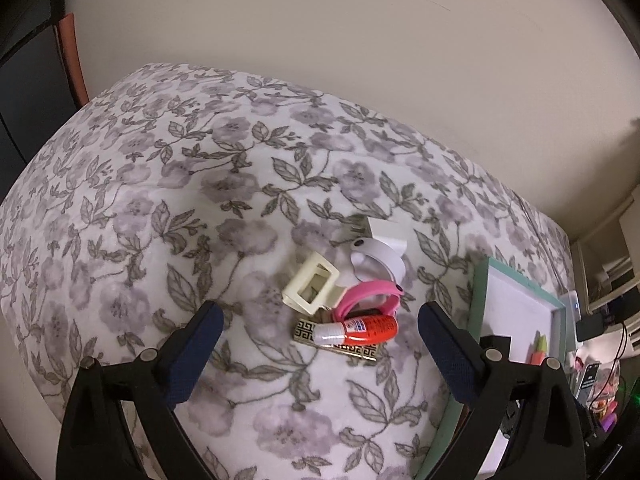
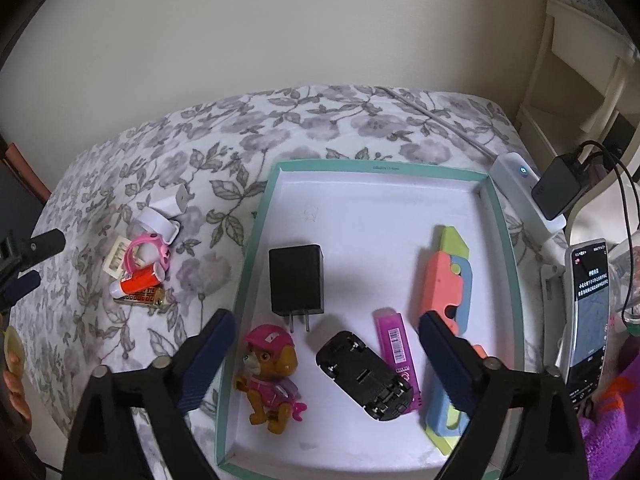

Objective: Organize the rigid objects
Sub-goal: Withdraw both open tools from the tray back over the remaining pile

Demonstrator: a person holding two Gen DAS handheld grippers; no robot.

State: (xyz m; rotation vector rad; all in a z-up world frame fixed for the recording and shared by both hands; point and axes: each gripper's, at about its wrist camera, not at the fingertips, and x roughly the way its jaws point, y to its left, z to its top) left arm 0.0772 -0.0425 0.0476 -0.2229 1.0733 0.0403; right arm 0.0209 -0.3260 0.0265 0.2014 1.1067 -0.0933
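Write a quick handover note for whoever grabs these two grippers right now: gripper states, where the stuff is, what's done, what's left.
Left gripper: open, empty, hanging over the loose pile.
Right gripper: open, empty, over the tray.
Done, inside the teal-rimmed white tray: black plug charger, pink-capped toy pup, black toy car lying underside up, magenta barcode case, pastel toy knife.
Left, on the floral bedspread: cream hair claw clip, pink watch strap, orange glue tube, gold-patterned bar, white band, white charger.
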